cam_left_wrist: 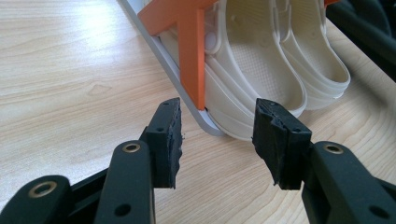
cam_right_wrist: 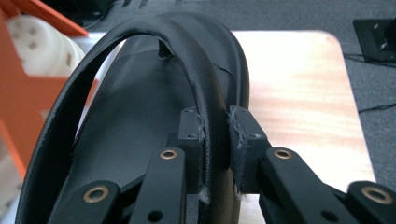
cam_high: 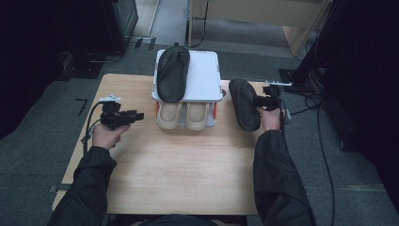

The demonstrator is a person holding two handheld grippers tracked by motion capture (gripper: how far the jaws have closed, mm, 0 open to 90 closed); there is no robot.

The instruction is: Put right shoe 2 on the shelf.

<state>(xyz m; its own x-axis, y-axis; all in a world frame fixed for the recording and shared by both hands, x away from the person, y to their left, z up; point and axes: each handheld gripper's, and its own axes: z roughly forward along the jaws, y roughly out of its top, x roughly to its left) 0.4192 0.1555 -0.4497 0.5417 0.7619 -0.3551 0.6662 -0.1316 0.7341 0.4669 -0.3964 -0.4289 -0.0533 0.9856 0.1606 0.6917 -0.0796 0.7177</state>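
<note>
A white shoe rack (cam_high: pixel 204 77) with orange supports (cam_left_wrist: pixel 191 51) stands at the back middle of the wooden table (cam_high: pixel 179 174). One black flip-flop (cam_high: pixel 172 73) lies on its top shelf. A pair of beige clogs (cam_high: pixel 169 114) fills the lower shelf. A second black flip-flop (cam_high: pixel 243 104) hangs just right of the rack, and my right gripper (cam_right_wrist: pixel 215 140) is shut on its strap (cam_right_wrist: pixel 201 79). My left gripper (cam_left_wrist: pixel 217 140) is open and holds nothing. It hovers left of the rack and points at the rack's lower corner and the nearer clog (cam_left_wrist: pixel 254 77).
Bare tabletop stretches in front of the rack and between my forearms. Cables and a black stand (cam_high: pixel 301 80) crowd the floor beyond the table's right edge. Dark equipment lines the left side of the room.
</note>
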